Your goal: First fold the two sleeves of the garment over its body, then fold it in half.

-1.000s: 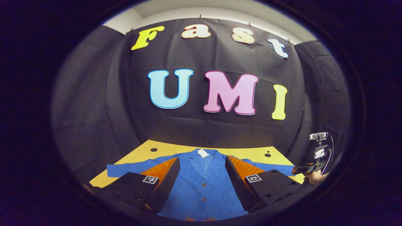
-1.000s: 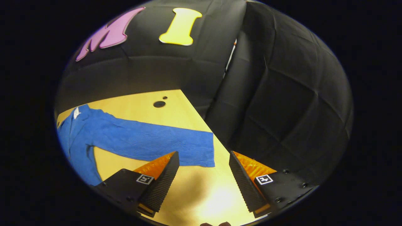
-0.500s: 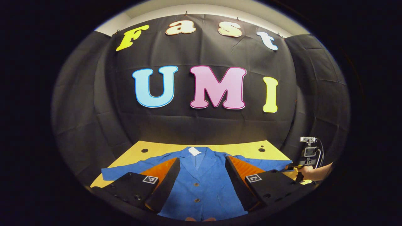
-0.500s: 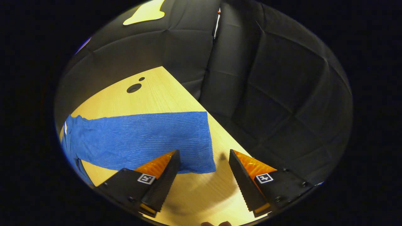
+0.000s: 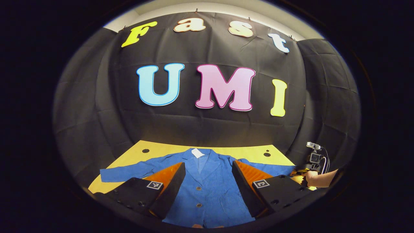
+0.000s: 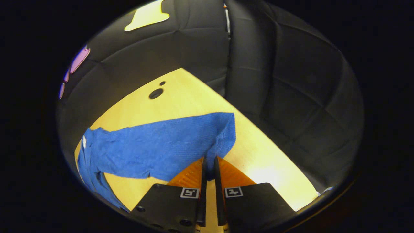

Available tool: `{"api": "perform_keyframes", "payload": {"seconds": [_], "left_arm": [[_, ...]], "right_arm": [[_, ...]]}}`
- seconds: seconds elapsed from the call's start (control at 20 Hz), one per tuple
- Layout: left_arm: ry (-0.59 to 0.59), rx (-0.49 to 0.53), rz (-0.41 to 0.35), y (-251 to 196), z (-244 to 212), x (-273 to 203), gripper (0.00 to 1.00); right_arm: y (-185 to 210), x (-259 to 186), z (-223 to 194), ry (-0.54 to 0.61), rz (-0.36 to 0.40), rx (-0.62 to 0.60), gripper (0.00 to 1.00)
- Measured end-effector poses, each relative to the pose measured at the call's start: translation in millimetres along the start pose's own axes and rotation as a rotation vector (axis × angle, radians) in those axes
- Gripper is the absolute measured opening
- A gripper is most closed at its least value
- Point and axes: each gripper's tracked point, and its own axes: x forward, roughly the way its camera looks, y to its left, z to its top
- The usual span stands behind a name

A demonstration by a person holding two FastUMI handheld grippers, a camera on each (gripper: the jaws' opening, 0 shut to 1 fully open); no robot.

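Observation:
A blue button-front jacket point(image 5: 207, 191) lies spread flat on the yellow table point(image 5: 239, 150), collar toward the far wall and both sleeves stretched out sideways. My left gripper point(image 5: 208, 176) hovers open above the jacket's chest, nothing between its fingers. In the right gripper view the jacket's sleeve point(image 6: 161, 145) runs across the table, and my right gripper point(image 6: 209, 166) is shut on the sleeve's cuff edge, which is bunched between the fingers. The right gripper point(image 5: 302, 171), with the hand holding it, also appears at the table's right edge in the left gripper view.
Black cloth walls close the booth behind and on both sides. The table top has small dark holes point(image 6: 156, 94) near its far corners. Its right edge point(image 6: 275, 136) runs close beside the held cuff. A forearm point(image 5: 323, 178) reaches in from the right.
My right gripper went from open beside the cuff to shut on it, and the cuff edge has lifted and bunched. The left gripper has stayed open over the jacket, shifting only slightly.

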Motion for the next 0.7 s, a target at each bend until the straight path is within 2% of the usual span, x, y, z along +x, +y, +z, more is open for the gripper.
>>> {"api": "perform_keyframes", "payload": {"seconds": [0.1, 0.2, 0.3, 0.45, 0.6, 0.7], "left_arm": [[0.011, -0.012, 0.006, 4.6, -5.7, -4.3, 0.83], [0.022, -0.016, 0.011, 10.2, -9.3, -8.4, 0.83], [0.022, -0.018, 0.014, 16.2, -10.3, -12.6, 0.83], [0.015, -0.025, 0.009, 23.4, -10.8, -18.3, 0.83], [0.005, -0.057, 0.002, 32.5, -11.2, -29.4, 0.83], [-0.008, -0.075, 0.001, 42.2, -12.2, -38.6, 0.83]], "right_arm": [[4.9, -1.6, -4.3, 0.015, 0.02, -0.012, 0.0], [5.2, -11.4, -1.8, -0.01, 0.014, -0.021, 0.02], [9.9, -30.5, 19.6, -0.103, 0.012, 0.0, 0.01], [25.6, -88.6, 61.3, -0.273, 0.048, 0.054, 0.01], [68.5, -153.7, 77.0, -0.383, 0.14, 0.076, 0.01], [107.4, -184.6, 71.3, -0.404, 0.208, 0.005, 0.01]]}}
